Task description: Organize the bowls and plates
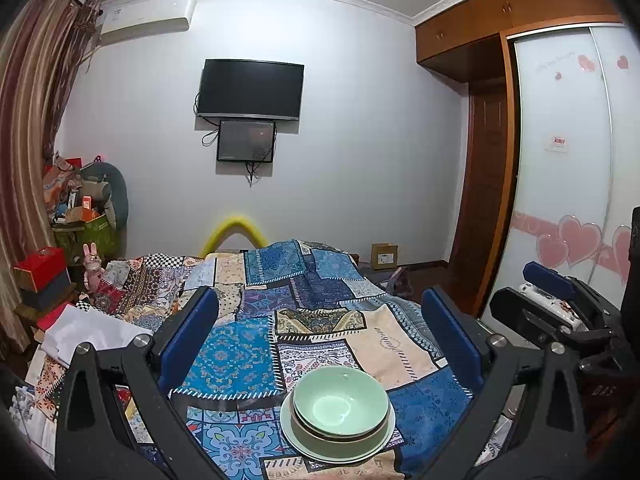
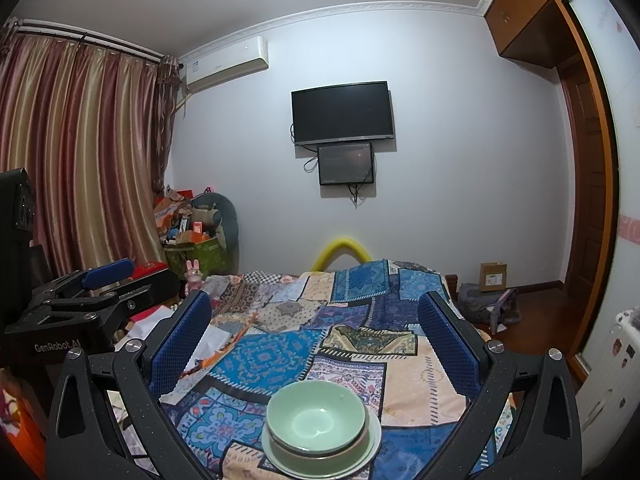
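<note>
The left gripper (image 1: 334, 320) is hanging wide open over the bed (image 1: 248, 344), holding nothing; the right gripper (image 2: 316, 328) is doing the same beside it. Near and between the fingers, a green bowl (image 1: 341, 402) is sitting nested in another bowl on a pale green plate (image 1: 300, 440), all resting on the patchwork quilt (image 2: 272, 360). Beyond the bed's far end, a television (image 2: 343, 113) is hanging on the white wall, curtains (image 2: 80, 160) are covering the left side, and a wooden wardrobe (image 1: 500, 12) is filling the right.
</note>
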Demonstrator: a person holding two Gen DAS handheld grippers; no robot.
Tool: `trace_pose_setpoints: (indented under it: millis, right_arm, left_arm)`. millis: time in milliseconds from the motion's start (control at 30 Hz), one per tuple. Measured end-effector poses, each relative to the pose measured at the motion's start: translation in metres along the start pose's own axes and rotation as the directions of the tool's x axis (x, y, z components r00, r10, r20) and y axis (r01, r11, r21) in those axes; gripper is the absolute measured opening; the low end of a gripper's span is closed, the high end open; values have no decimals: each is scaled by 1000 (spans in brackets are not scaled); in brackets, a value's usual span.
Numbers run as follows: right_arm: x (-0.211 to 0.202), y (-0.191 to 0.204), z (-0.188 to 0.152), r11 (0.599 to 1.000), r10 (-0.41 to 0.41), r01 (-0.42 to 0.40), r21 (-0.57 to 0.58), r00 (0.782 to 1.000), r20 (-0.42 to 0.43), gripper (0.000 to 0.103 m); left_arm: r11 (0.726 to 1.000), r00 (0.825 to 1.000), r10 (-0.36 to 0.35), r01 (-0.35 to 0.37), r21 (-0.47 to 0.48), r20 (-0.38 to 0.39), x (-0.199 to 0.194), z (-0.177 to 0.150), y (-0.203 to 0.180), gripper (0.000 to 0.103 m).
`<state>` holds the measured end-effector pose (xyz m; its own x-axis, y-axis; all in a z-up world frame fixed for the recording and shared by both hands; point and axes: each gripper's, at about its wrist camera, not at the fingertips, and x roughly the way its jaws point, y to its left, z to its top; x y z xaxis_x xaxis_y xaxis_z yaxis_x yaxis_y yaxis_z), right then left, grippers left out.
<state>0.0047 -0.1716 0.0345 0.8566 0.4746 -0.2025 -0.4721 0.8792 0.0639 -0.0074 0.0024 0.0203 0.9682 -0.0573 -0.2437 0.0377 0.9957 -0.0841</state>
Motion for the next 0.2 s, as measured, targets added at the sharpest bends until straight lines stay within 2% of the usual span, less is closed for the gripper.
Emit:
trace_pose_setpoints:
  millis: [200]
  right_arm:
    - [1,0,-1,1000,0,0,2,1000,-7,103]
  left_arm:
    - [1000,1000,-5,5,-5,-8,2,0,0,103]
